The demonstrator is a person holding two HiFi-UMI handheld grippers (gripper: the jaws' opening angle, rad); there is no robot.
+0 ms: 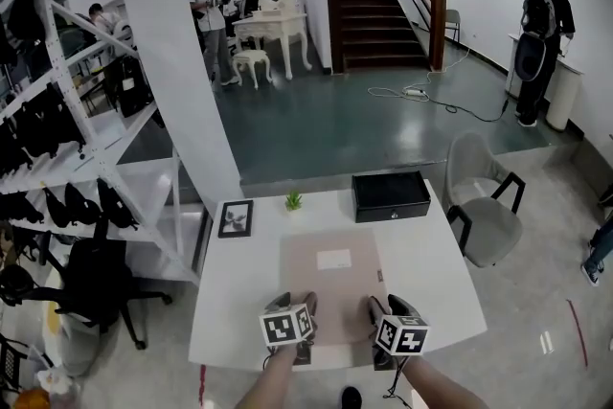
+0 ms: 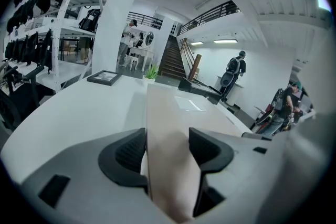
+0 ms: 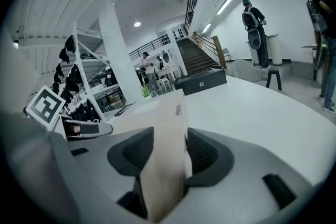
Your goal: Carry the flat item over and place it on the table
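**Setting-down step, seen from above and along each tool.** The flat item (image 1: 330,283), beige with a white label, lies across the middle of the white table (image 1: 239,302). Its far end points toward 12 o'clock and appears to rest on the top. Whether its near end is fully down cannot be told. The left gripper (image 2: 167,136) takes the near edge at about 7 o'clock and the right gripper (image 3: 170,136) at about 5 o'clock. In both gripper views the dark pads lie against the two faces and the flat item fills the gap, so both tongs are pinching it, with the jaws standing fairly wide. A black box (image 1: 390,194) stands at 1 o'clock, a small plant (image 1: 293,200) at 11 o'clock and a picture frame (image 1: 235,217) at 10 o'clock, all apart from the flat item. Judging from this layout, the step is best finished as follows:
- Lower both near corners together so the flat item goes down level.
- Spread the jaws only once its weight is on the table.
- Draw both tools straight back toward 6 o'clock without dragging the edge.

A forward push would risk nudging the black box.
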